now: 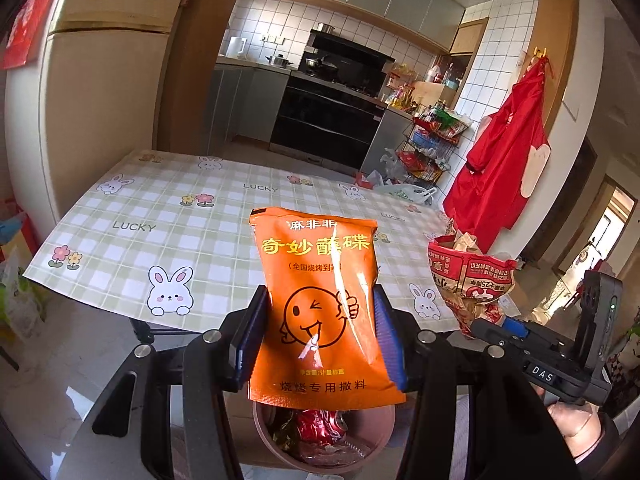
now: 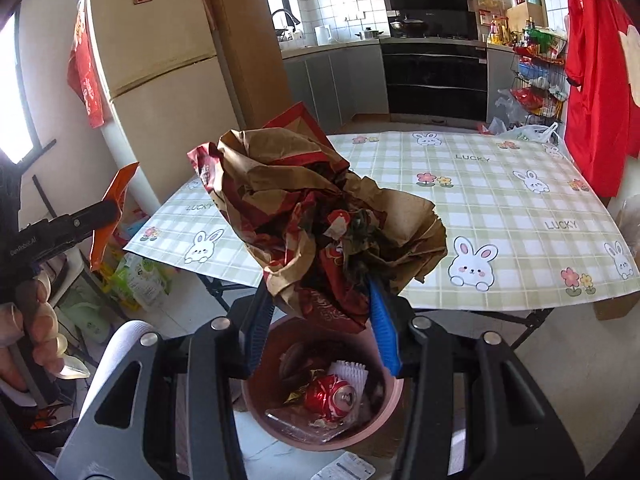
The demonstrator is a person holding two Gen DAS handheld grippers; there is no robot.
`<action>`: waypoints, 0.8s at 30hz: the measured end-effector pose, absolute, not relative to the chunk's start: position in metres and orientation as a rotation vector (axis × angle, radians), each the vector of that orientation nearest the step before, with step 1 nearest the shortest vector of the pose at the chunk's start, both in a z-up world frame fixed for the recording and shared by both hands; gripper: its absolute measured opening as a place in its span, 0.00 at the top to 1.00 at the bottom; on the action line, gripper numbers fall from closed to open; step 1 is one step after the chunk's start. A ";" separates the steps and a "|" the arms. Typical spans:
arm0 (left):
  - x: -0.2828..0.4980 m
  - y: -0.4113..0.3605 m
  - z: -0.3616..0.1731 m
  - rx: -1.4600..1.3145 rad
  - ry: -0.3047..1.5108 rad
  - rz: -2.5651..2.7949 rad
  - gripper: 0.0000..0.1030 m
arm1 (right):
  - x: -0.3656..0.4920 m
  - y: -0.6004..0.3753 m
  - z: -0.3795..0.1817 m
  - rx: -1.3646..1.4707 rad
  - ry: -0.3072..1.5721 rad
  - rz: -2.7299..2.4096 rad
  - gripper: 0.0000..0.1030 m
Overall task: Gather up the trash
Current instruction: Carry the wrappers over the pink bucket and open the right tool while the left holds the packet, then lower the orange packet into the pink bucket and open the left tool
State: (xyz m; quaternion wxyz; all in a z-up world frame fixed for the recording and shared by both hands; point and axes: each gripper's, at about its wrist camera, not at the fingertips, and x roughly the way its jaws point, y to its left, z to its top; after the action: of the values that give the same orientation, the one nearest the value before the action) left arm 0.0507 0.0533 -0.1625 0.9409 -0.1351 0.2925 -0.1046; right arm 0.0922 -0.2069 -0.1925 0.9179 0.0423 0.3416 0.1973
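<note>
My left gripper [image 1: 318,336] is shut on an orange seasoning packet [image 1: 320,304] with a smiley face, held upright above a pink bin [image 1: 268,432]. My right gripper [image 2: 320,316] is shut on a crumpled red and brown paper bag [image 2: 316,216], held above the same pink bin [image 2: 394,396]. The bin holds a crushed red can [image 2: 330,398] and wrappers. The paper bag [image 1: 468,280] and right gripper [image 1: 496,330] show at the right of the left wrist view. The orange packet [image 2: 110,216] shows at the left of the right wrist view.
A table with a green checked bunny cloth [image 1: 192,216] stands just beyond the bin, also in the right wrist view [image 2: 500,200]. A fridge [image 2: 160,72] is to the left. A wire rack [image 1: 432,148] and a red apron [image 1: 500,160] are to the right. Bags lie on the floor [image 2: 136,280].
</note>
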 end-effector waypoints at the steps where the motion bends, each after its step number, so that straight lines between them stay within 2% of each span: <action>1: 0.047 0.053 -0.161 -0.277 0.591 -0.216 0.52 | 0.089 -0.206 -0.194 0.088 0.707 0.412 0.54; 20: 0.050 0.058 -0.174 -0.290 0.605 -0.219 0.52 | 0.098 -0.186 -0.228 0.062 0.808 0.448 0.51; 24: 0.052 0.056 -0.178 -0.287 0.613 -0.225 0.52 | 0.098 -0.185 -0.226 0.058 0.792 0.440 0.42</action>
State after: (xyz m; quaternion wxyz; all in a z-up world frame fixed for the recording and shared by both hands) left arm 0.0524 0.0559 -0.1781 0.9371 -0.1404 0.3002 -0.1099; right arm 0.0976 -0.1850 -0.2263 0.8988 0.0279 0.3824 0.2124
